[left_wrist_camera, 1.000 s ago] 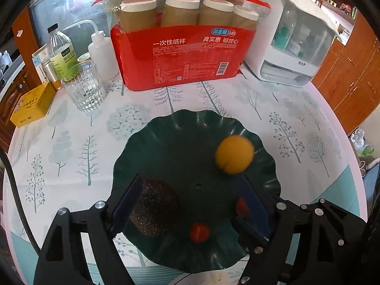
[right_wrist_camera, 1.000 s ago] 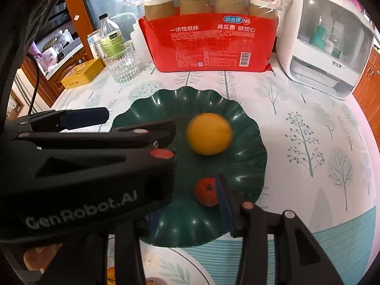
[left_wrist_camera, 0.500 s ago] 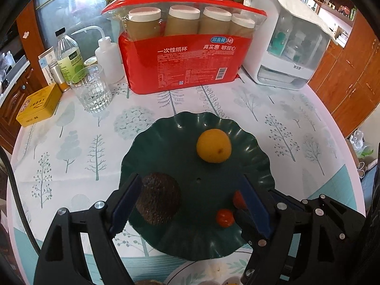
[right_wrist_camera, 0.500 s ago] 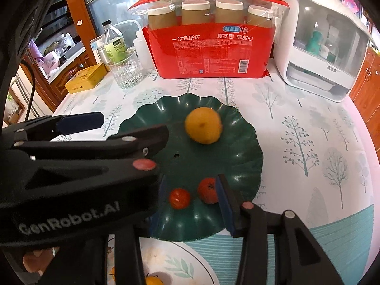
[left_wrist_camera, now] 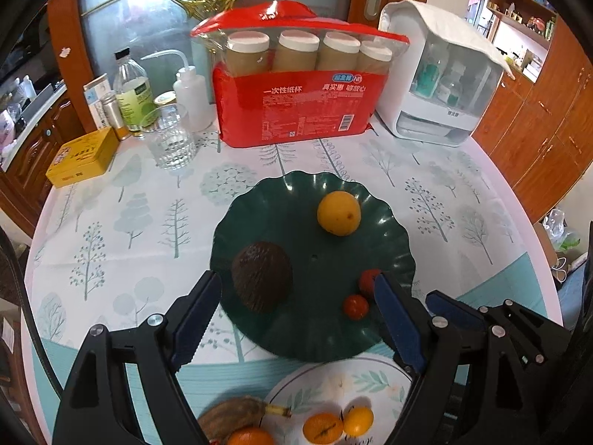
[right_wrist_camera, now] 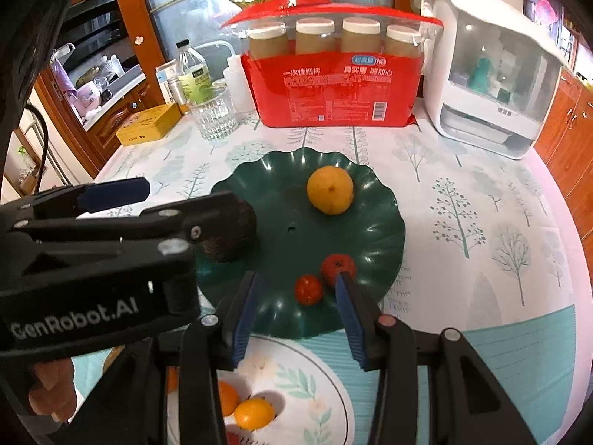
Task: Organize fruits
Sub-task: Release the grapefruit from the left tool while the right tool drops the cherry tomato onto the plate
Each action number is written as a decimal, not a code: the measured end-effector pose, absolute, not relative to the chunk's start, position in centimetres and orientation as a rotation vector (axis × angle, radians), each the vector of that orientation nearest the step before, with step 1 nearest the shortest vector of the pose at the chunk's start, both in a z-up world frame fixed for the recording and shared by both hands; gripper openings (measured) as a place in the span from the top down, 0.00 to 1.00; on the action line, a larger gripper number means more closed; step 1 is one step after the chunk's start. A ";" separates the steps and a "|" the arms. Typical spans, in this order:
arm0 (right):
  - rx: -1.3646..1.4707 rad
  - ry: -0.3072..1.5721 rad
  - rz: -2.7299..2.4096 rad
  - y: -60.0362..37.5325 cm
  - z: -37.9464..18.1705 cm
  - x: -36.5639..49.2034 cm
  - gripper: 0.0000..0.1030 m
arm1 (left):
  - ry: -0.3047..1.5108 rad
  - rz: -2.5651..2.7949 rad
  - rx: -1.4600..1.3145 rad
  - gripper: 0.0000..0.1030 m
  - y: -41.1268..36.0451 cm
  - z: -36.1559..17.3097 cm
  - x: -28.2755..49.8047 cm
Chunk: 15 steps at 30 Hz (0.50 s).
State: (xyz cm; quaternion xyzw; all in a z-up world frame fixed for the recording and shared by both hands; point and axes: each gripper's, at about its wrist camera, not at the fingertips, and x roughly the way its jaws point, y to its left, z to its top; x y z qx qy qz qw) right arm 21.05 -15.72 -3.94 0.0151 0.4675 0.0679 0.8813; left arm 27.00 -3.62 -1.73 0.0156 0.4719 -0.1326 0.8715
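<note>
Your left tool (left_wrist_camera: 294, 296) hovers with its two blue-padded fingers spread wide and gripping nothing, above the near edge of a dark green scalloped plate (left_wrist_camera: 296, 200) on the tabletop (left_wrist_camera: 111, 222). A dark brown, rough-skinned fruit (left_wrist_camera: 262, 276) lies on the plate just ahead of the left finger, inside the gap. A yellow-orange round fruit (left_wrist_camera: 338, 213) sits toward the plate's far side, well ahead of the fingertips. Two small red fruits (left_wrist_camera: 355, 306) lie side by side near the plate's right edge, right beside the right finger.

Your right tool (right_wrist_camera: 296, 289) is also spread and holds nothing. The same two small red fruits sit between its fingertips, one touching the right pad in this view.

Closer to you, a white floral plate (left_wrist_camera: 333, 382) holds small orange fruits (left_wrist_camera: 322, 426) and a browned banana (left_wrist_camera: 237, 413), below both tools.

Behind the green plate stand a red pack of paper cups (left_wrist_camera: 300, 85), a glass (left_wrist_camera: 172, 144) and a white appliance (left_wrist_camera: 441, 85).
</note>
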 end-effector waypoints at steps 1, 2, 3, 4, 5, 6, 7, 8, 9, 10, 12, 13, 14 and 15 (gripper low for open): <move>0.032 0.969 0.142 -15.7 -3.6 20.7 0.58 | 0.980 -0.274 0.031 0.19 -3.4 -1.3 26.5; 0.031 0.965 0.143 -15.7 -3.3 20.4 0.58 | 0.974 -0.272 0.029 0.19 -3.3 -1.0 26.1; 0.029 0.958 0.144 -15.7 -2.9 19.9 0.58 | 0.966 -0.269 0.026 0.19 -3.0 -0.5 25.5; 0.028 0.954 0.144 -15.7 -2.6 19.6 0.58 | 0.961 -0.267 0.024 0.19 -2.9 -0.2 25.1; 0.029 0.951 0.146 -15.7 -2.4 19.3 0.58 | 0.954 -0.263 0.022 0.17 -2.7 0.2 24.6; 0.029 0.948 0.149 -15.7 -2.1 19.0 0.58 | 0.948 -0.257 0.019 0.15 -2.4 0.6 24.1; 0.028 0.946 0.152 -15.6 -1.8 18.5 0.58 | 0.943 -0.251 0.017 0.13 -2.2 0.9 23.7; 0.027 0.944 0.155 -15.6 -1.6 18.2 0.58 | 0.937 -0.241 0.013 0.13 -1.9 1.2 23.1; 0.026 0.942 0.158 -15.5 -1.4 17.8 0.57 | 0.935 -0.235 0.008 0.12 -1.7 1.6 22.6; 0.025 0.939 0.162 -15.5 -1.1 17.3 0.56 | 0.934 -0.231 0.002 0.12 -1.4 1.7 22.2; 0.022 0.933 0.166 -15.4 -0.8 16.5 0.53 | 0.937 -0.219 -0.012 0.12 -0.8 2.0 21.3; 0.019 0.931 0.168 -15.4 -0.6 16.1 0.52 | 0.941 -0.207 -0.017 0.11 -0.5 2.2 20.8; 0.017 0.927 0.171 -15.4 -0.5 15.6 0.52 | 0.944 -0.197 -0.019 0.11 -0.3 2.3 20.5; 0.016 0.924 0.174 -15.4 -0.3 15.1 0.52 | 0.947 -0.182 -0.017 0.11 0.0 2.4 19.8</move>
